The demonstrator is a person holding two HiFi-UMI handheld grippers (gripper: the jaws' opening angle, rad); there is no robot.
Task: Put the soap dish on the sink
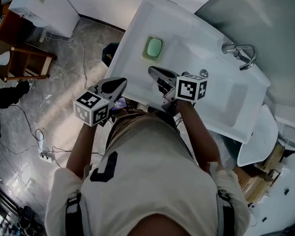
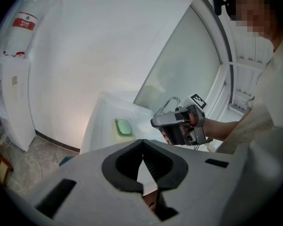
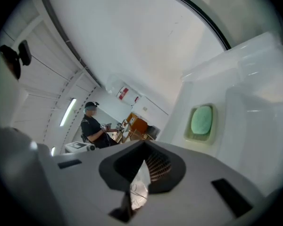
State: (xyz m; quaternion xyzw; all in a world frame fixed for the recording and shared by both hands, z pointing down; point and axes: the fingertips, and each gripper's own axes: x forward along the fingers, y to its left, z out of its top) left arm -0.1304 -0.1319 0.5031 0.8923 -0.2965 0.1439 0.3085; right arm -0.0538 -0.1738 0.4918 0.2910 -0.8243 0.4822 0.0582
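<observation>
A pale green soap dish [image 1: 154, 48] holding a green bar rests on the left ledge of the white sink [image 1: 226, 97]. It also shows in the left gripper view [image 2: 124, 127] and in the right gripper view [image 3: 201, 121]. My right gripper [image 1: 151, 70] hovers over the sink's near edge, a short way from the dish, its jaws shut with nothing between them [image 3: 144, 147]. My left gripper [image 1: 123, 81] hangs off the sink's left side, above the floor, also shut and empty [image 2: 142, 142]. The right gripper [image 2: 154, 122] shows ahead of it.
A chrome faucet [image 1: 241, 53] stands at the sink's far right. A white appliance [image 1: 44, 6] and a wooden chair [image 1: 19, 58] stand on the tiled floor at left, with cables and a power strip [image 1: 46, 155]. A white bowl [image 1: 258, 136] sits right of the sink. A person [image 3: 92, 126] stands far off.
</observation>
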